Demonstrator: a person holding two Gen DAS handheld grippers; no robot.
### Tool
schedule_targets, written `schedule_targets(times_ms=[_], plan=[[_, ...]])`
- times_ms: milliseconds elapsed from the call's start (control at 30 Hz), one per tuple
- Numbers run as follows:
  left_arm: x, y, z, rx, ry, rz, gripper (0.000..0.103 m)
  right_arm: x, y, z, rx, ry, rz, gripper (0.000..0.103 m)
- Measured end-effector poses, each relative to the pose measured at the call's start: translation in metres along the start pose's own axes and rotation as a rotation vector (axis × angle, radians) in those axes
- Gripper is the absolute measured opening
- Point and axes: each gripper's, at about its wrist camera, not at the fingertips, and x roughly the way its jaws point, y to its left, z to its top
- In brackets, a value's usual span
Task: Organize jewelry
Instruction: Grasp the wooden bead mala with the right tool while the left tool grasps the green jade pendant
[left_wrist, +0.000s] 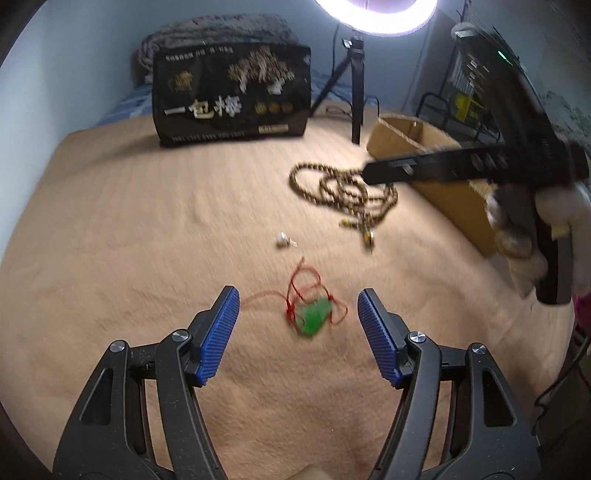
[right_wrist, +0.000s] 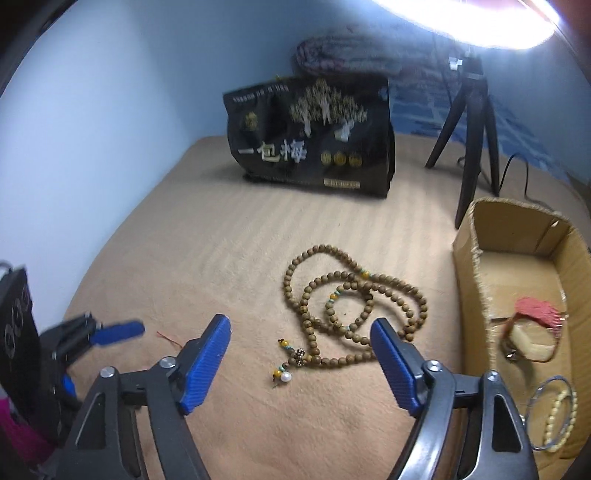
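A green pendant (left_wrist: 313, 316) on a tangled red cord lies on the tan blanket (left_wrist: 147, 229), just ahead of my left gripper (left_wrist: 298, 306), whose blue pads stand open around it without touching. A long string of brown wooden beads (right_wrist: 354, 306) is coiled further right, its tassel end with a white pearl (right_wrist: 285, 376) pointing toward me. My right gripper (right_wrist: 300, 334) hovers open over the tassel end, nothing between its pads. A small white bead (left_wrist: 282, 240) lies alone on the blanket. The open cardboard box (right_wrist: 476, 258) at the right holds a red tassel piece, a silver bangle and a pale bead bracelet.
A black printed bag (right_wrist: 314, 144) stands at the back by a folded blanket. A black tripod (right_wrist: 472, 147) with a ring light stands behind the box, with cables. A blue wall bounds the left side. The other gripper and a gloved hand (left_wrist: 554, 206) show at the right in the left wrist view.
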Motion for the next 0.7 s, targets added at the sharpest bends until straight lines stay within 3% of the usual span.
schedule_targets(times_ms=[300,700], plan=[[0.018,-0.001,-0.003,0.012,0.043,-0.010,0.060,0.034,-0.006,0.006,0.039,0.076,0.004,0.073],[0.031,-0.003,-0.005,0.022,0.067,-0.014,0.050,0.073,0.003,0.015,-0.023,0.162,-0.092,0.065]])
